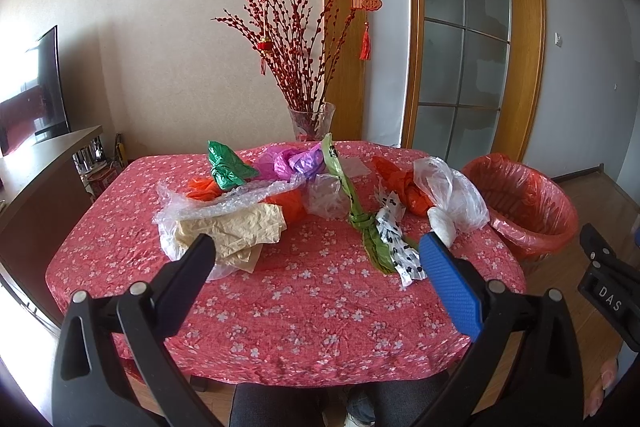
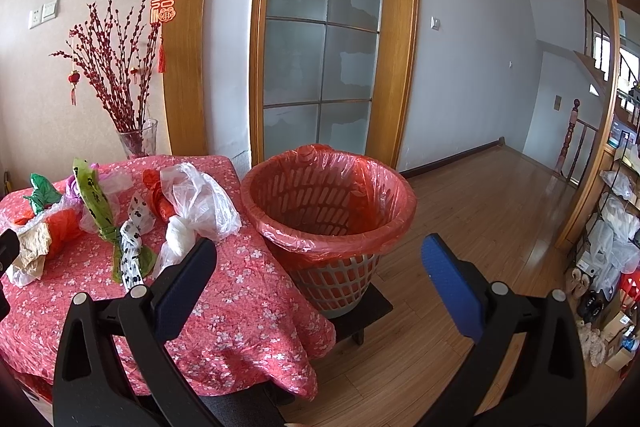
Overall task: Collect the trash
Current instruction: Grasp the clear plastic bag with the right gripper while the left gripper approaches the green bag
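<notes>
Both grippers are spread wide and carry nothing: your left gripper [image 1: 316, 259] hangs over the near part of the table [image 1: 280, 327], and your right gripper [image 2: 320, 259] points past the table's corner toward the trash basket [image 2: 332, 223].

The trash lies in a loose band across the far half of the red floral tablecloth: a crumpled tan paper [image 1: 236, 231] resting on a strip of bubble wrap [image 1: 224, 203], a green foil bag [image 1: 226, 167], orange plastic [image 1: 290, 207], a purple bag [image 1: 296, 161], a knotted green strip [image 1: 356, 215], a white spotted strip [image 1: 394, 239] and a clear bag [image 1: 448, 199] nearest the basket. Several pieces touch or overlap.

Expect every item to be very light, soft and collapsible. Film will likely slip between smooth pads, so take hold where material is bunched:

1. Clear bag: grip the twisted white neck at its near end.
2. Green and spotted strips: grip at their knots, which offer the firmest bulk.
3. Tan paper: pinch a raised crease; it should hold its shape better than the film.
4. Bubble wrap: grip a folded edge, and expect the paper on it to drag along.

The basket stands on a low stand just beside the table's right edge, lined with a red bag, its mouth unobstructed. Keep clear of the glass vase [image 1: 312, 121] at the far edge; it is fragile.
</notes>
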A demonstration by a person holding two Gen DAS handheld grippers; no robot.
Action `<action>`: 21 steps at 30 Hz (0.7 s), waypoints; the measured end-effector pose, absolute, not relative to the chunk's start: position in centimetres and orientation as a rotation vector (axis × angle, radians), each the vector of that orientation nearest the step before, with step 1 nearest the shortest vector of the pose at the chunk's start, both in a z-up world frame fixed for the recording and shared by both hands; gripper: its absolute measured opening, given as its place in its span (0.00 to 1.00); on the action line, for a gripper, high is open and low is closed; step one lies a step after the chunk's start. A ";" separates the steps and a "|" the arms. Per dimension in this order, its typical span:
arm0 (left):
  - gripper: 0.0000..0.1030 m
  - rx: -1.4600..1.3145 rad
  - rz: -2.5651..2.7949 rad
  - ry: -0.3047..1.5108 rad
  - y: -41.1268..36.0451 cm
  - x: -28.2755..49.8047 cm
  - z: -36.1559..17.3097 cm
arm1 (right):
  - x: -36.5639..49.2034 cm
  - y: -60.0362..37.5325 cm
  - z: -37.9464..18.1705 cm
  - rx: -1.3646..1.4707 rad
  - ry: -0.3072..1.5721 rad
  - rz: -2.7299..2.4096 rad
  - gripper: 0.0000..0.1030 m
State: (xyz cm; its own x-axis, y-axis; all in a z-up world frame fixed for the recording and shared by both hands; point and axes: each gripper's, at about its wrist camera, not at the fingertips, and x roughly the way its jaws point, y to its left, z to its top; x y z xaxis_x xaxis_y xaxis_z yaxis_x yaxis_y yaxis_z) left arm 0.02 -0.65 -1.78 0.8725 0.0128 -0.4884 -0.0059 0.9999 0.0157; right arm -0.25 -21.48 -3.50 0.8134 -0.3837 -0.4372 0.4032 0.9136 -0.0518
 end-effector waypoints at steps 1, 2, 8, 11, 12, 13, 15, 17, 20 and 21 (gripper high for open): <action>0.96 0.014 0.017 0.511 -0.6 0.0 -1.9 | -0.2 -21.7 -3.6 0.043 0.462 -0.416 0.98; 0.96 0.013 0.025 0.511 -0.3 0.4 -1.8 | 0.0 -21.6 -3.7 0.042 0.464 -0.414 0.98; 0.96 -0.020 0.111 0.523 2.8 2.1 -1.7 | 3.0 -20.8 -4.1 0.044 0.503 -0.351 0.98; 0.96 -0.040 0.162 0.528 4.8 3.2 -1.9 | 5.5 -20.1 -4.6 0.063 0.527 -0.260 0.92; 0.96 -0.047 0.177 0.528 5.4 3.6 -1.9 | 6.5 -19.8 -4.9 0.071 0.543 -0.233 0.90; 0.96 -0.054 0.189 0.529 6.1 3.9 -2.0 | 7.4 -19.5 -5.3 0.080 0.559 -0.202 0.83; 0.96 -0.070 0.206 0.539 7.4 4.7 -2.2 | 9.1 -18.9 -5.9 0.088 0.594 -0.154 0.74; 0.96 -0.083 0.219 0.547 8.5 5.3 -2.5 | 10.9 -18.2 -6.7 0.086 0.631 -0.129 0.68; 0.96 -0.086 0.240 0.553 9.7 6.1 -2.7 | 12.7 -17.6 -7.8 0.083 0.678 -0.114 0.61; 0.96 -0.085 0.243 0.553 10.0 6.3 -2.7 | 13.3 -17.5 -8.3 0.090 0.699 -0.109 0.59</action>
State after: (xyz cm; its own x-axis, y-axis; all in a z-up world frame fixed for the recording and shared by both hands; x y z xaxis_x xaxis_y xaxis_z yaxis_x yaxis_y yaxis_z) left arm 6.28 9.96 -2.68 0.8232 0.2053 -0.5294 -0.2507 0.9680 -0.0144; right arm 13.31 -17.50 -8.27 0.7601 -0.0699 -0.6461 0.1306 0.9904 0.0464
